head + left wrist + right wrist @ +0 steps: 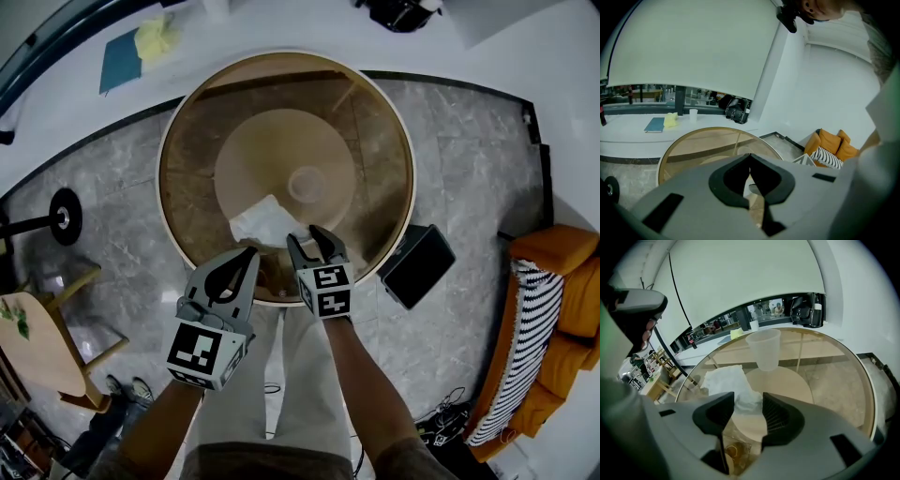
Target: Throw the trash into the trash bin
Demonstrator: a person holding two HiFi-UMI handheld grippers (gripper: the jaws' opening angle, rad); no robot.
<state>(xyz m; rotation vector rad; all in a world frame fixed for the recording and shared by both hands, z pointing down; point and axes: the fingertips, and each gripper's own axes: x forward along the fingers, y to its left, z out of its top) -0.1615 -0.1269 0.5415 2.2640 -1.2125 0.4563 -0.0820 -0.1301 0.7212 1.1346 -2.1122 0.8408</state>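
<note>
As the left gripper (249, 253) hangs clenched and empty, the right gripper (747, 408), jaws spread, straddles the near corner of a crumpled white paper tissue (725, 380). Its length runs ahead and left.

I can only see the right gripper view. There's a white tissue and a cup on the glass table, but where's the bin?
Observer: The black bin stands on the floor just outside the table rim, at its lower right in the head view.
Child: Are the other tongs holding something?
Observer: No. The left tongs are shut and empty, over the table's near side.
Child: What's next to the bin?
Observer: An orange sofa with a striped cushion, farther right.
</note>
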